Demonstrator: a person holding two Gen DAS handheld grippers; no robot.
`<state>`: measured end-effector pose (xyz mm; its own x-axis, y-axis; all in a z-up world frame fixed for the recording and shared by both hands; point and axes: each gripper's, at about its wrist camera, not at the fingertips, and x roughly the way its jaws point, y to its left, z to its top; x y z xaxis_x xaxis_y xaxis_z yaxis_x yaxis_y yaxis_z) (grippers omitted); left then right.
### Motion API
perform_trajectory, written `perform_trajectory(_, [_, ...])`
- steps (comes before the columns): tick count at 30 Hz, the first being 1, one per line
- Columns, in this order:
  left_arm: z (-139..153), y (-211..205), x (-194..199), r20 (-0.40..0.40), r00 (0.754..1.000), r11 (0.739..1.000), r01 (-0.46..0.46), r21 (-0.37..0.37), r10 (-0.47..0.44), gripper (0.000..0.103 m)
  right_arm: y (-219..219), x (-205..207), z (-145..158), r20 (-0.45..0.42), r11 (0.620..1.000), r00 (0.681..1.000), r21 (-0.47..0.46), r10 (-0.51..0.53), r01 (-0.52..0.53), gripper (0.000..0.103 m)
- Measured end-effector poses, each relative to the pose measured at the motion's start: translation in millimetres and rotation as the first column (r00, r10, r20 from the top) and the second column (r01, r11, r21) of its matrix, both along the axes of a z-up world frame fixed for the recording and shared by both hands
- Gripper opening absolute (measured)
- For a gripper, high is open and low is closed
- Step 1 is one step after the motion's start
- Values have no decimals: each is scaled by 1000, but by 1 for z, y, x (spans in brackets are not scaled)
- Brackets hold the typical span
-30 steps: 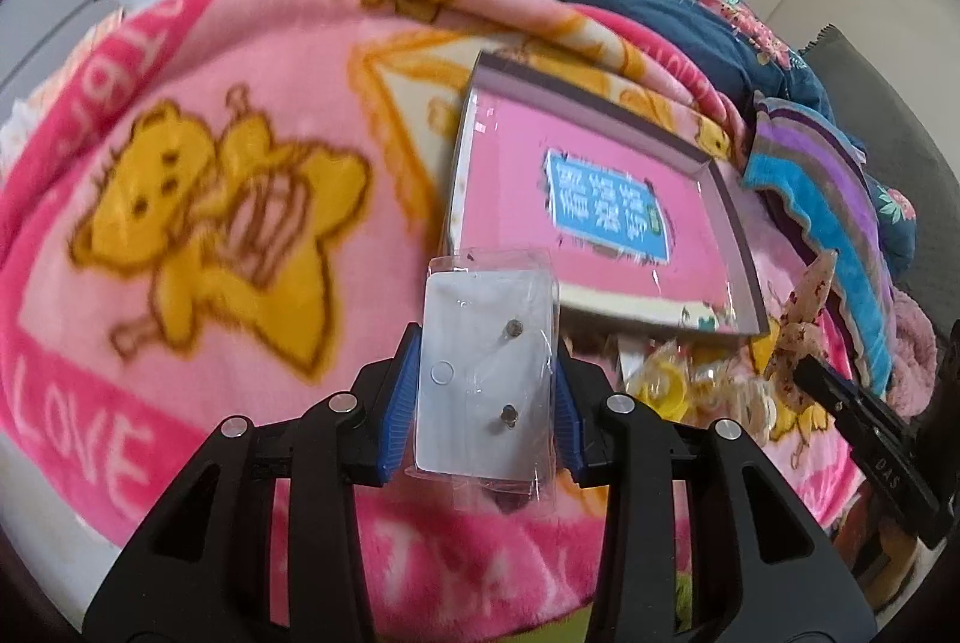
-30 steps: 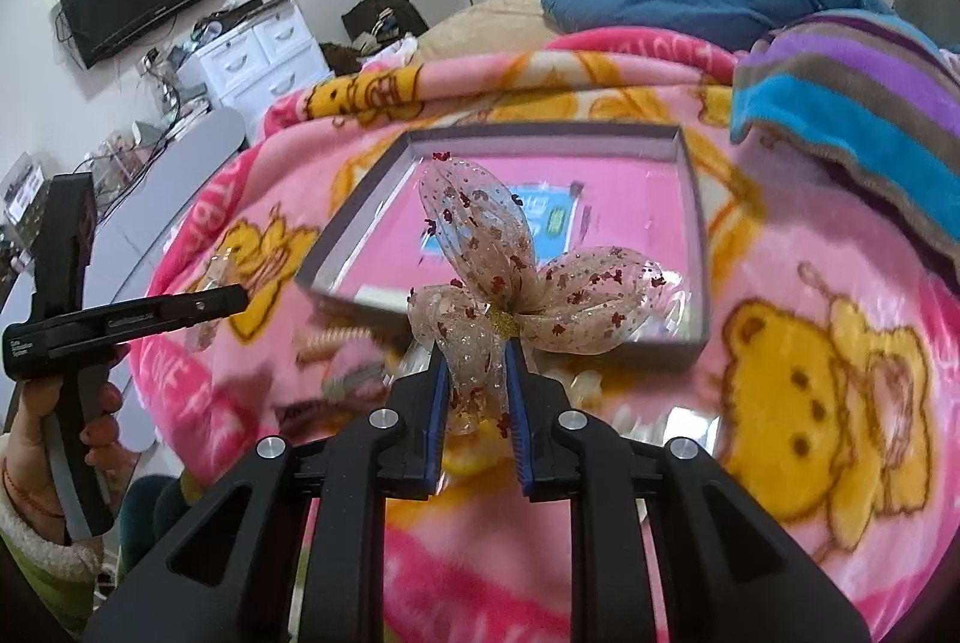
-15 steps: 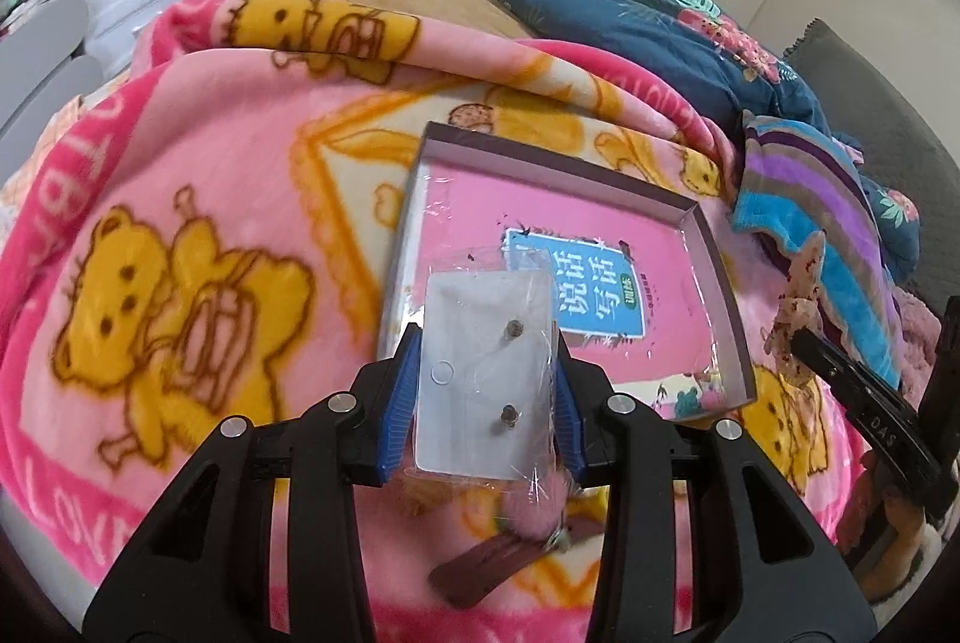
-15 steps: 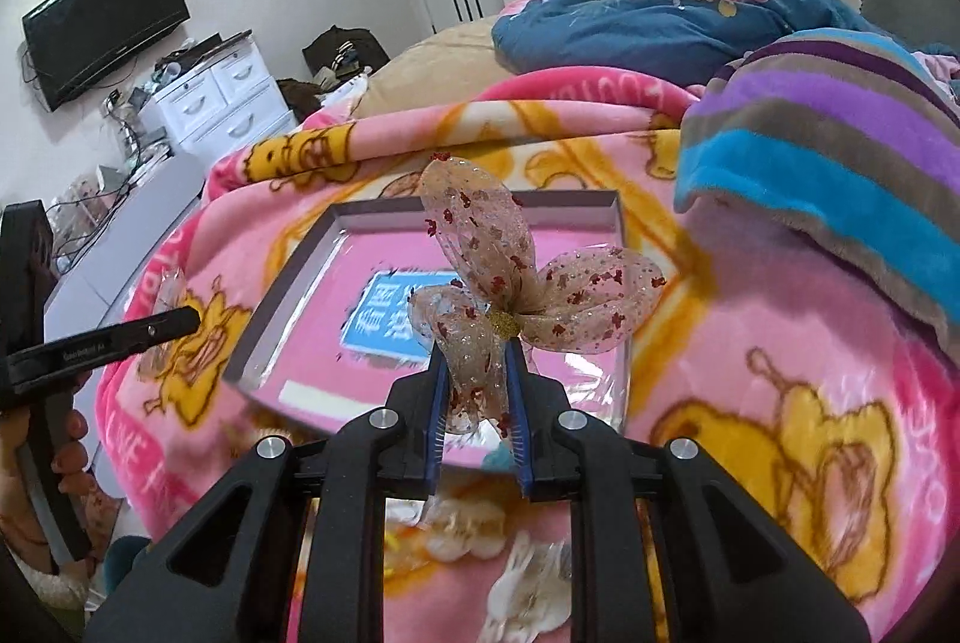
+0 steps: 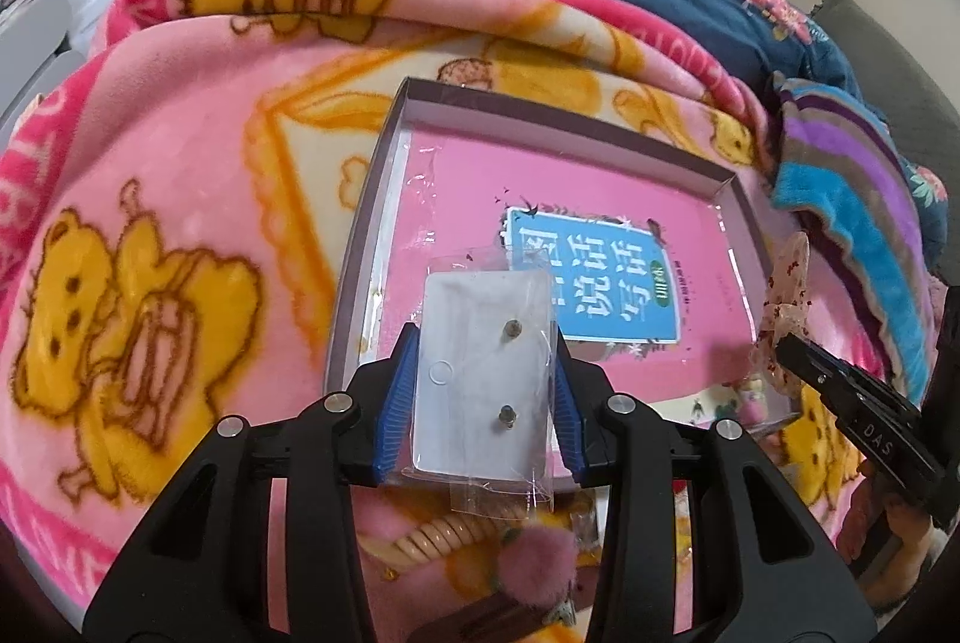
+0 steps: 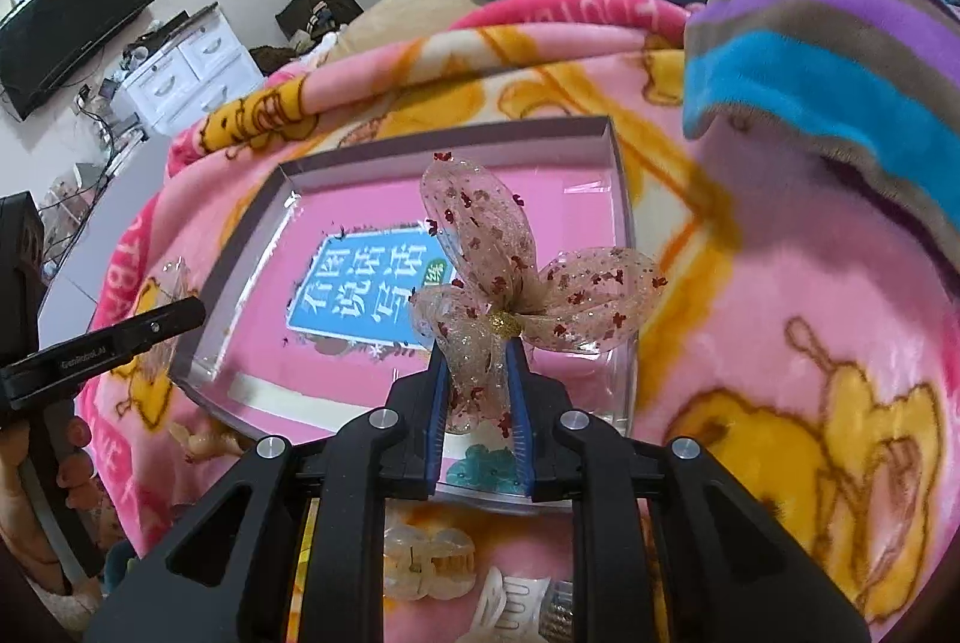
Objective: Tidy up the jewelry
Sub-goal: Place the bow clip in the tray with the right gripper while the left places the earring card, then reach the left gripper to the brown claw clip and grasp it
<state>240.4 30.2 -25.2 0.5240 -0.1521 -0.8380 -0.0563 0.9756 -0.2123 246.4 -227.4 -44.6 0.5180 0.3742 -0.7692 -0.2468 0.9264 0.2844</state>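
Observation:
My left gripper (image 5: pixel 483 391) is shut on a white earring card (image 5: pixel 486 373) in a clear sleeve, with two small studs on it. It hangs over the near left corner of a shallow grey-rimmed box (image 5: pixel 384 199) with a pink bottom and a blue label. My right gripper (image 6: pixel 477 403) is shut on a sheer beige bow (image 6: pixel 510 271) with red specks, held above the box's (image 6: pixel 618 199) near edge. The bow (image 5: pixel 786 283) and the right gripper's tip show at the right edge of the left wrist view.
The box lies on a pink bear-print blanket (image 5: pixel 150 223) on a bed. Loose pieces lie near me: a coil hair tie (image 5: pixel 444 535), a pink pom-pom (image 5: pixel 534 562), a clear claw clip (image 6: pixel 429 559). A striped blanket (image 6: pixel 840 60) lies at the right. White drawers (image 6: pixel 180 72) and a TV (image 6: pixel 72 24) stand beyond.
Both grippers have moved forward over the bed toward the box, each keeping its item. The box now lies right under them and looks larger.

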Motion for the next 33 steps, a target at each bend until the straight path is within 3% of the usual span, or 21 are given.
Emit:
perform_trajectory(6, [-12,3,9,-21,1000,1000,-11,16,11,35,3,2,-6,0,1000,1000,-26,-16,16,28])
perform_trajectory(8, [-13,4,9,-21,1000,1000,-11,15,11,44,3,0,-5,11,999,1000,-35,-17,18,36])
perform_trajectory(10, [-13,3,9,-21,1000,1000,-9,18,9,47,0,-2,-3,19,999,999,-34,-27,28,45])
perform_trajectory(15, [-5,0,1,2,1000,1000,-2,26,2,56,-6,-13,13,55,999,998,-26,-33,35,56])
perform_trajectory(21, [12,-3,-17,41,999,999,-3,50,1,78,-13,-40,38,118,1000,993,-8,-25,26,70])
perform_trajectory(26, [24,3,-35,63,998,997,-24,77,19,89,-16,-54,50,133,1000,991,7,-20,19,71])
perform_trajectory(33, [33,15,-57,74,997,995,-37,97,30,93,-12,-70,62,144,1000,990,20,-1,-2,78])
